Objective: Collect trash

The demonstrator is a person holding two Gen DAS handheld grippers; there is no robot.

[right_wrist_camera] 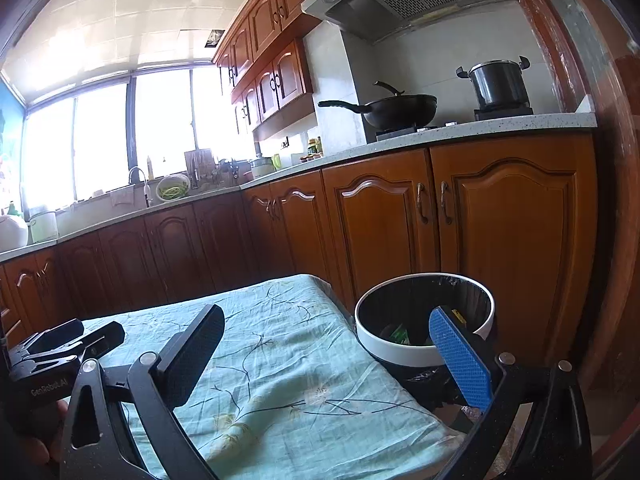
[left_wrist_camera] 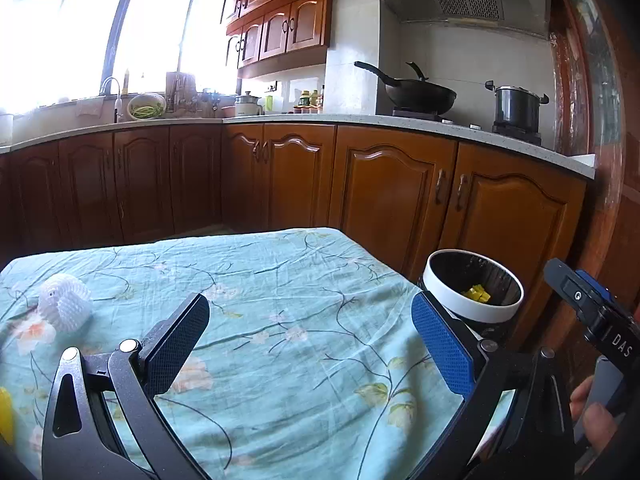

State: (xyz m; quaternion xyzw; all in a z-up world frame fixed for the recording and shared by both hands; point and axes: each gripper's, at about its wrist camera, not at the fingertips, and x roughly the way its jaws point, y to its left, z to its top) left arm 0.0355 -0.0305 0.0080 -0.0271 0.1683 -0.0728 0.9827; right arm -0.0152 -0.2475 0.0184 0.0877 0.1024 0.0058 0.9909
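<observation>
A white foam fruit net [left_wrist_camera: 65, 307] lies on the table's floral teal cloth [left_wrist_camera: 288, 280] at the left. A yellow object [left_wrist_camera: 5, 414] shows at the far left edge. My left gripper [left_wrist_camera: 310, 320] is open and empty above the cloth. The white-rimmed trash bin [left_wrist_camera: 472, 312] with a black liner stands beside the table's right edge, with yellow trash [left_wrist_camera: 476, 294] inside. My right gripper [right_wrist_camera: 326, 338] is open and empty, its blue finger [right_wrist_camera: 460, 356] in front of the bin [right_wrist_camera: 424, 354]. Green trash [right_wrist_camera: 399, 335] shows inside the bin.
Wooden base cabinets [left_wrist_camera: 392, 196] run behind the table and bin. The countertop holds a black wok [left_wrist_camera: 420, 94], a pot [left_wrist_camera: 516, 108] and a sink area [left_wrist_camera: 112, 100] under the window. The other gripper shows at the right edge [left_wrist_camera: 596, 312] and at the left [right_wrist_camera: 60, 348].
</observation>
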